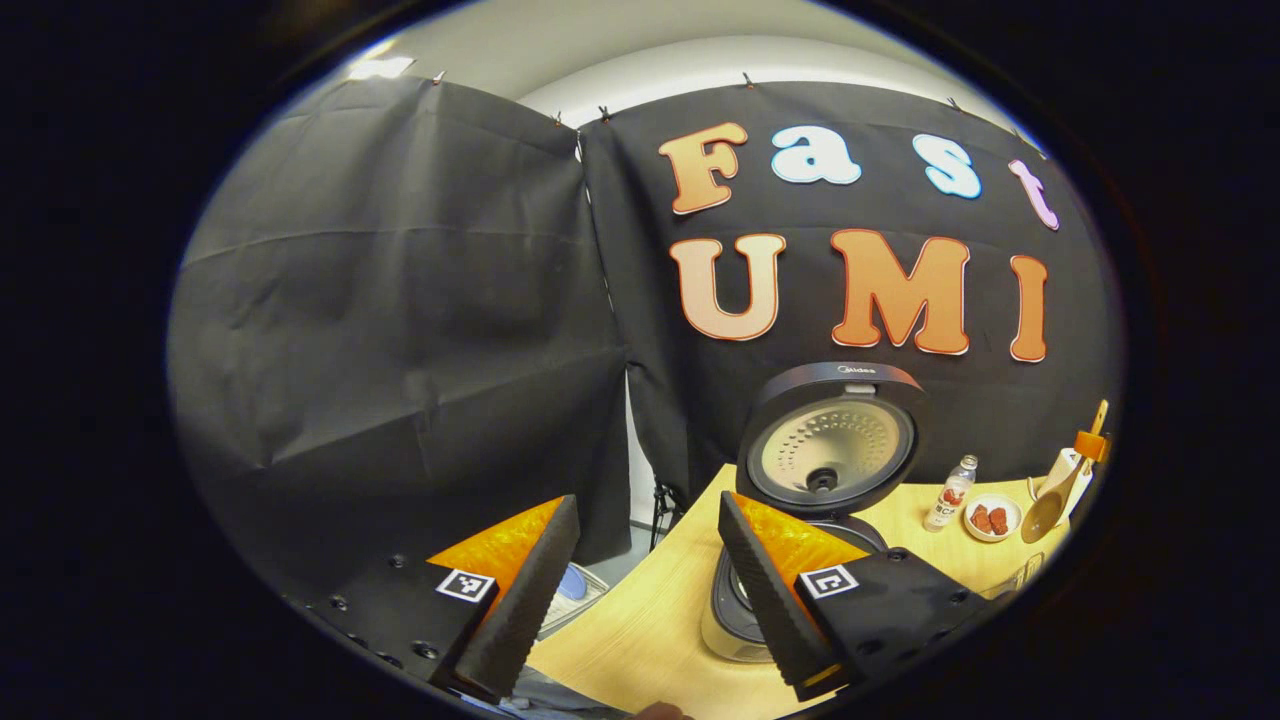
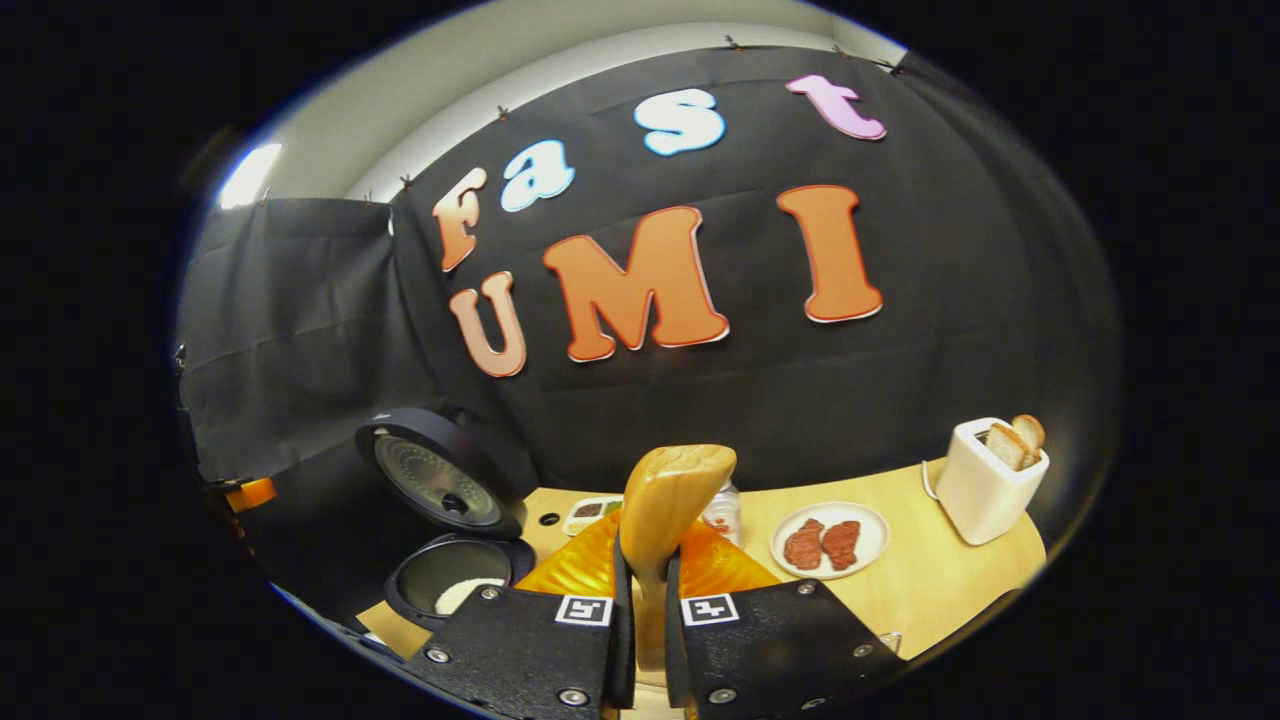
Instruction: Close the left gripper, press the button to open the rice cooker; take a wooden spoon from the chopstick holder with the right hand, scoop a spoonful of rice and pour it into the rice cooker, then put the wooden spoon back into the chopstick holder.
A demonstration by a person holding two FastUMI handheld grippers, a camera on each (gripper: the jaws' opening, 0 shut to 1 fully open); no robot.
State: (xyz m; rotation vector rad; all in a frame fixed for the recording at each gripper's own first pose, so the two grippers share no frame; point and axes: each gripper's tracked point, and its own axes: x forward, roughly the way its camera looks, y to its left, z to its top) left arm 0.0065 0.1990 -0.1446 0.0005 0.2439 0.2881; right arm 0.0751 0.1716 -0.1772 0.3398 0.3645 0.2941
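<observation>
Two gripper fingers fill the bottom of the left gripper view, spread wide with nothing between them; this left gripper (image 1: 648,580) hangs over the near edge of a pale wooden table (image 1: 640,640). Just past its right finger stands the rice cooker (image 1: 825,470), its lid already swung up and facing the camera, the pot below partly hidden by that finger. Farther right on the table sit a small bottle (image 1: 952,492) and a small dish of reddish food (image 1: 992,518), and at the far right edge the wooden spoon (image 1: 1052,505) shows with the other gripper. Closer in, the right gripper view shows the right gripper (image 2: 640,625) with its fingers clamped on the spoon's handle, the bowl of the spoon (image 2: 672,500) standing upright just above the fingertips and looking empty. To the left and lower, the rice cooker (image 2: 445,530) sits open with a little white rice visible in its pot. To the right lie a plate with two reddish pieces (image 2: 830,540) and a white toaster holding bread (image 2: 990,480). The chopstick holder cannot be made out here. The scoop appears to be poured already, so the likely step is returning the spoon: keep the grip firm, keep the handle near vertical, and lower it straight into the holder before letting go.
</observation>
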